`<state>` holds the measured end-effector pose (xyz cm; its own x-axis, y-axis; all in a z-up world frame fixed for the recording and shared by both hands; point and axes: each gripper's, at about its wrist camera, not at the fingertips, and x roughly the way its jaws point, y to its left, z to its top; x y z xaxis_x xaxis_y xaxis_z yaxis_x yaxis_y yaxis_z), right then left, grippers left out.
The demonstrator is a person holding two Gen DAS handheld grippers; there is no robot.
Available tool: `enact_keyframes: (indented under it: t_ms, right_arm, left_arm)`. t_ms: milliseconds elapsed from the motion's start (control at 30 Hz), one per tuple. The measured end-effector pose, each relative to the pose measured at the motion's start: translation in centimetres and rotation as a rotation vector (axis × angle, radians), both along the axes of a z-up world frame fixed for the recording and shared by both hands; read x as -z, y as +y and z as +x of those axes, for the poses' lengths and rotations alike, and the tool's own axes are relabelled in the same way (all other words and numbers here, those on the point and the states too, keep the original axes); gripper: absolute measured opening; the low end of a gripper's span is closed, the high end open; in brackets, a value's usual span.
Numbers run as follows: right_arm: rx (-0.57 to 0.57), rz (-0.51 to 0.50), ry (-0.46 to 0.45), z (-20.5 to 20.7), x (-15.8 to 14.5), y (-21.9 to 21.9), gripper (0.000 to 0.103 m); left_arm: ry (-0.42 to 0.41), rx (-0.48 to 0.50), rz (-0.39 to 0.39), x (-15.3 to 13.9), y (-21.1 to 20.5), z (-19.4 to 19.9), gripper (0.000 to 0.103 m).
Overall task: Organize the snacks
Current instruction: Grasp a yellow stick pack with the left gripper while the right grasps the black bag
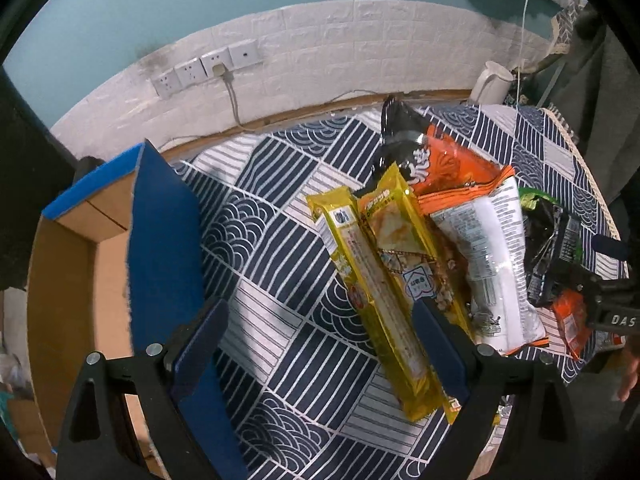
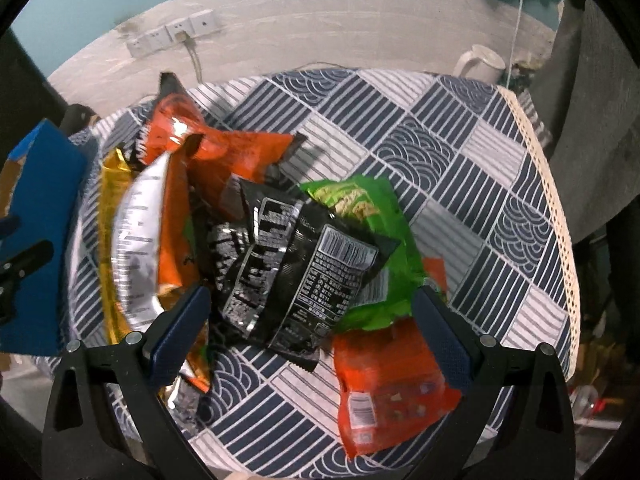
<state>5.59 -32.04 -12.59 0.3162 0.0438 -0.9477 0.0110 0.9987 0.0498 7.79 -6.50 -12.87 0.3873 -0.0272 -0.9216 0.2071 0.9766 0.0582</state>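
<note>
1. Snack packets lie heaped on the patterned tablecloth [image 1: 280,280]: two long yellow packets [image 1: 376,292], crinkled foil bags in orange [image 2: 236,156], black [image 2: 304,264] and green [image 2: 360,204].
2. One open cardboard box [image 1: 76,280], blue outside, sits left of the heap.
3. Left gripper [image 1: 320,356] gapes wide, empty, over the yellow packets.
4. Right gripper [image 2: 312,336] gapes wide, empty, over the black bag.

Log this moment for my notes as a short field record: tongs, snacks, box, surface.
left tongs: open, over the long yellow packs
right tongs: open, over the black packet
other snacks: green bag, orange bag, heaped together
box: cardboard, blue flaps, open, no snacks visible inside
surface: patterned tablecloth
</note>
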Motion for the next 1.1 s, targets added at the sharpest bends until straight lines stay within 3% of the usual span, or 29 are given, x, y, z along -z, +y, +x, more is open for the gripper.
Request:
enact_keyframes:
  t_ms: [467, 733, 1100]
  right_arm:
    - [0.047, -0.039, 0.019, 1.8, 2.6, 1.0, 0.099]
    - [-0.021, -0.045, -0.023, 2.0, 2.4, 1.2, 0.065]
    - [-0.031, 0.0, -0.059, 1.1, 0.6, -1.8, 0.058]
  left_arm:
    - [0.057, 0.002, -0.006, 2.4, -0.9, 1.4, 0.095]
    - [0.097, 0.001, -0.04, 2.9, -2.2, 1.7, 0.095]
    - [0.138, -0.052, -0.098, 2.7, -3.3, 1.3, 0.095]
